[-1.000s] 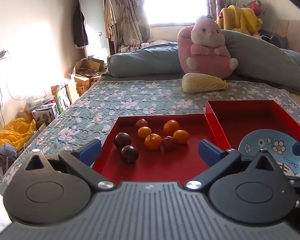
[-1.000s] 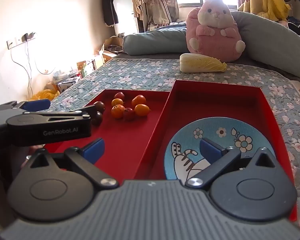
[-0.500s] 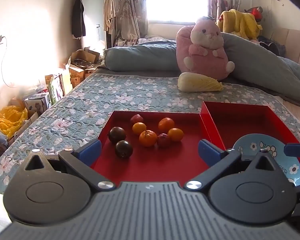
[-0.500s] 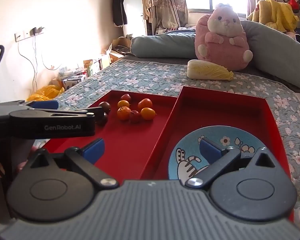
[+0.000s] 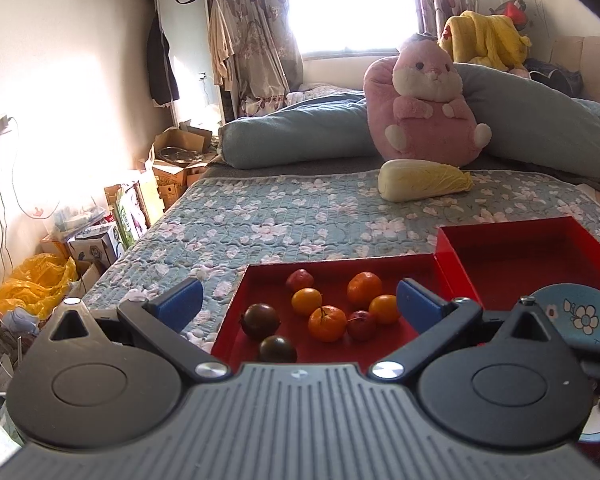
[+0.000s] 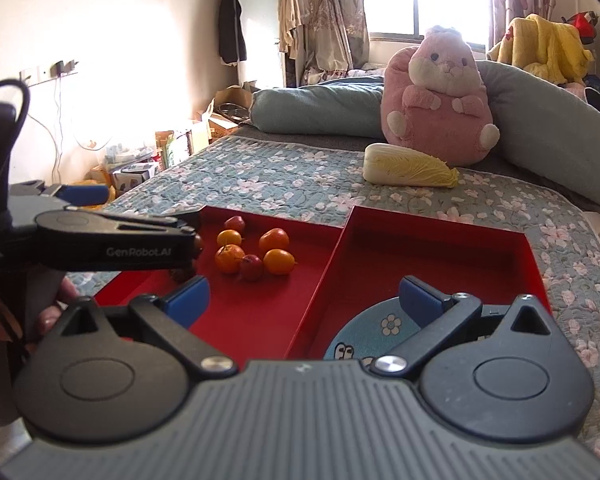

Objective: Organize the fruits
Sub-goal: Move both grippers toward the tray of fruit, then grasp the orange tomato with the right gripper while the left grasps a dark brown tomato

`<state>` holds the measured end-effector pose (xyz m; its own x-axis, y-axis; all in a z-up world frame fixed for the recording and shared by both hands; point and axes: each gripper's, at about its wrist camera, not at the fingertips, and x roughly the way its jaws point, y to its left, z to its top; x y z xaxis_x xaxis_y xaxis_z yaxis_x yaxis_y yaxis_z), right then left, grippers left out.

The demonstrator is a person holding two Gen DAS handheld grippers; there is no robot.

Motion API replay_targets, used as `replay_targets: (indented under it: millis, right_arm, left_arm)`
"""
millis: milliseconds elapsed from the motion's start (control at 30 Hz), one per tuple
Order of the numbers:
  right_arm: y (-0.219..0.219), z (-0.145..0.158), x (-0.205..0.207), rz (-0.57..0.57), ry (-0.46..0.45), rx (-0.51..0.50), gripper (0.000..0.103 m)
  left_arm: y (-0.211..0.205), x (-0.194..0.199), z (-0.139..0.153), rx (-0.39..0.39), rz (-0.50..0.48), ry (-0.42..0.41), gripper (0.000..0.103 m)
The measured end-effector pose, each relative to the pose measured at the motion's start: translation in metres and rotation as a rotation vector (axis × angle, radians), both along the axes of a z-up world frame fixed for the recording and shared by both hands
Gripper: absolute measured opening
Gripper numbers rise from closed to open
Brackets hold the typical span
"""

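Note:
Two red trays stand side by side on the bed. The left tray [image 5: 380, 264] holds several small fruits: oranges such as one in front [image 5: 327, 323], a red one [image 5: 361, 325] and two dark plums [image 5: 261, 321]. The right tray [image 6: 440, 236] holds a blue floral plate [image 6: 380, 330]. My left gripper [image 5: 298, 306] is open and empty, hovering before the fruits. My right gripper [image 6: 302, 298] is open and empty above the trays' shared wall. The fruits [image 6: 230, 259] also show in the right wrist view, partly hidden by the left gripper's body [image 6: 112, 246].
A napa cabbage [image 5: 424, 180] and a pink plush hamster [image 5: 424, 104] lie at the back of the floral quilt [image 5: 300, 216], with a grey-blue duvet behind. Boxes and a yellow bag [image 5: 36, 280] crowd the floor left of the bed.
Both grippers have tilted upward and drawn back a little, so the trays sit lower in both views. Both stay open. No fruit has moved.

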<state>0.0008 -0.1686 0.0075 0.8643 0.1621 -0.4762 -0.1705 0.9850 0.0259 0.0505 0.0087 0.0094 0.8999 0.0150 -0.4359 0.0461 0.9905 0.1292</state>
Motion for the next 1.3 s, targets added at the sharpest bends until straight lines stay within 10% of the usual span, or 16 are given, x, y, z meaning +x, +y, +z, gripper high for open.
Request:
replay_targets:
  millis: [1300]
  right_arm:
    - [0.037,-0.002,0.099,0.145,0.053,0.024,0.102]
  left_arm:
    - [0.021,0.058,-0.042,-0.068,0.040,0.188,0.103]
